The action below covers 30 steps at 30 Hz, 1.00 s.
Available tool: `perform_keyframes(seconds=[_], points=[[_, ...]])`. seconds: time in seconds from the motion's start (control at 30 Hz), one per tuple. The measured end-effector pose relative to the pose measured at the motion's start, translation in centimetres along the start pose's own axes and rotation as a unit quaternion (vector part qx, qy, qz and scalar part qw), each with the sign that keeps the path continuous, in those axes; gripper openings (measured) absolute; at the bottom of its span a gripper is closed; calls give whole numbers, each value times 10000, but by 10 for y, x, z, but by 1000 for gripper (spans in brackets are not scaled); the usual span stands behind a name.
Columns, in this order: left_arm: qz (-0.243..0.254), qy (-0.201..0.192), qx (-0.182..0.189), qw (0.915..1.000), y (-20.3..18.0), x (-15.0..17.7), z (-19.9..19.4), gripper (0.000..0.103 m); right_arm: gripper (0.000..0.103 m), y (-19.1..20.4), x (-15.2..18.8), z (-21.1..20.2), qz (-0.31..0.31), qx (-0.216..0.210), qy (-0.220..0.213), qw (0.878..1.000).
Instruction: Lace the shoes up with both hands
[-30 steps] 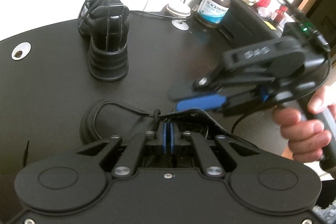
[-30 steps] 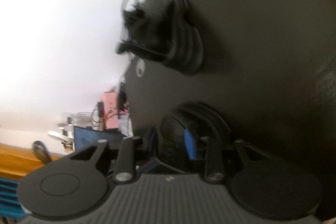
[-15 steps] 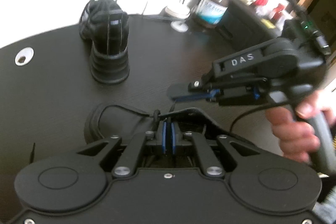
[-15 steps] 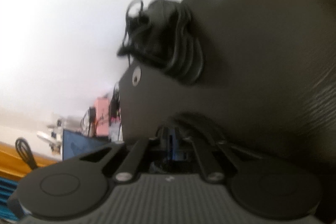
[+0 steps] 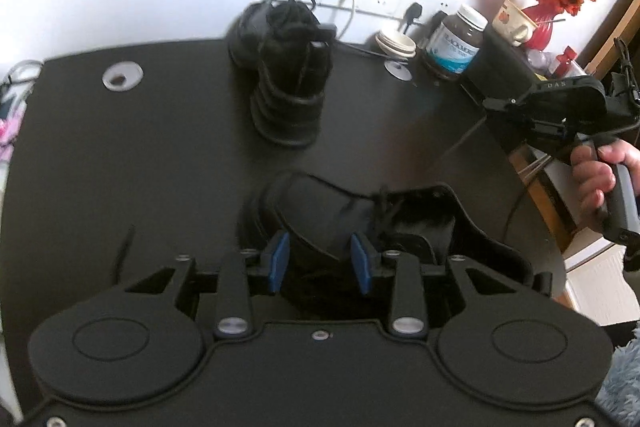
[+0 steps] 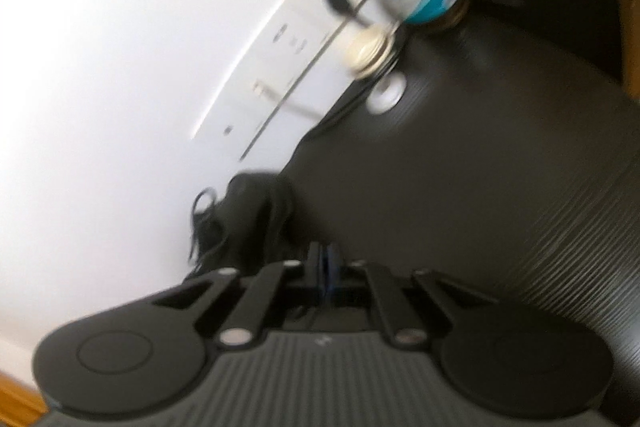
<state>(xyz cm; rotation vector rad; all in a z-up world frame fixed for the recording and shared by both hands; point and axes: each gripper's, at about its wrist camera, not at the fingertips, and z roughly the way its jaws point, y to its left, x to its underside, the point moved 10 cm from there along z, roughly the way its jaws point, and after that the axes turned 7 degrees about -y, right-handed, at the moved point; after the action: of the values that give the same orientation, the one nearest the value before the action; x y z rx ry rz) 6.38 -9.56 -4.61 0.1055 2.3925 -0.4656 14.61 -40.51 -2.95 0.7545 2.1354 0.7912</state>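
2 black shoes on table

left gripper: black body, blue pads, silver screws, two round discs
right gripper: black, ribbed grey top, "DAS" lettering, grey handle
right hand: bare, no glove

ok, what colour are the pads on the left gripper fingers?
Blue pads on black fingers, clearest in the left wrist view.
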Motion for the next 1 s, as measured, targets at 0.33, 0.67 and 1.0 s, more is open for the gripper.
perform_keyframes(seconds=[0.33,0.67,1.0], points=[[127,-8,250,9996,-32,3,12,34,34,-18,41,19,790,139,770,9938],[90,-62,105,9999,-27,4,9,34,37,25,123,39,1170,-432,2443,9616],[-444,-383,-380,9976,23,-2,-9,39,5,50,137,47,785,-685,2394,9653]])
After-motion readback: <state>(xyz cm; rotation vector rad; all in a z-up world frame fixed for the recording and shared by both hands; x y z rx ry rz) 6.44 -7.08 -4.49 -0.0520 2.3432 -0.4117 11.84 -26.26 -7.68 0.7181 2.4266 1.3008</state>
